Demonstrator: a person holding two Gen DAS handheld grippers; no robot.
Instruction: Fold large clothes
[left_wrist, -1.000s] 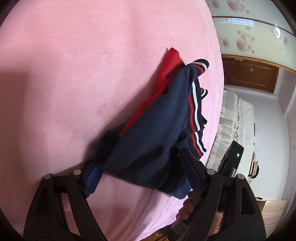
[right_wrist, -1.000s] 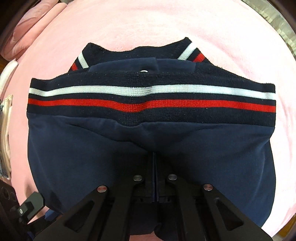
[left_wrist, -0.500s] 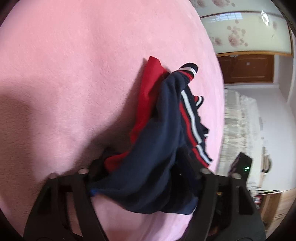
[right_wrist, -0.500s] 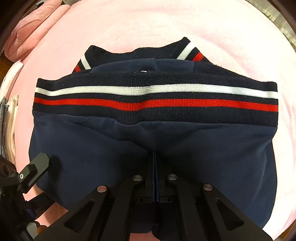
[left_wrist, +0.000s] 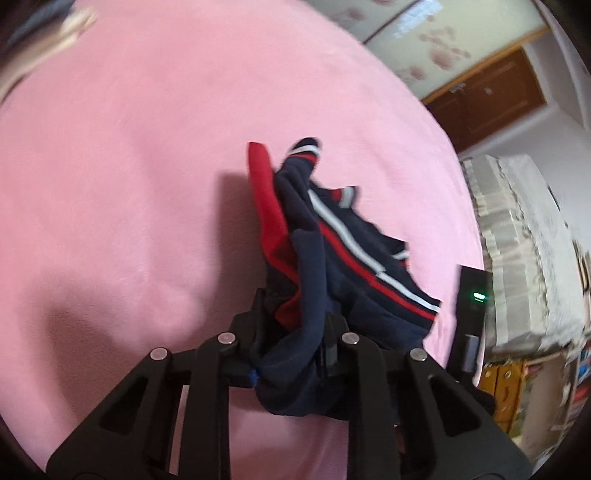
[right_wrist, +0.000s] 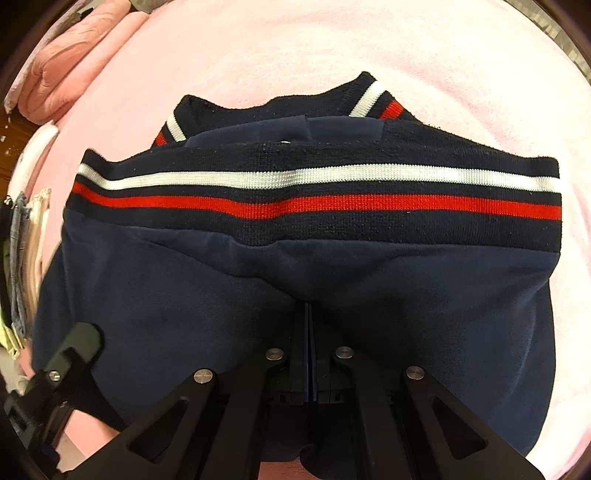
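A navy jacket (right_wrist: 295, 273) with a red lining and white and red striped ribbing lies folded on the pink bed (right_wrist: 295, 40). My right gripper (right_wrist: 308, 325) points steeply down at it and is shut on a thin fold of the navy fabric. In the left wrist view one side of the jacket (left_wrist: 354, 266) is gathered and raised off the bed. My left gripper (left_wrist: 295, 314) has a bunch of that navy cloth between its fingers; its jaws are closing and pinch it. The left gripper's black body (right_wrist: 62, 373) shows at the right view's lower left.
A folded pink quilt (right_wrist: 62, 70) lies at the bed's far left corner. A pile of other clothes (right_wrist: 18, 258) sits past the bed's left edge. Beyond the bed's right side are a white covered stack (left_wrist: 524, 240) and a brown door (left_wrist: 487, 99).
My left gripper's jaws have narrowed onto the navy cloth, and it has risen and rolled, pulling that side of the jacket up. It has come into the right wrist view.
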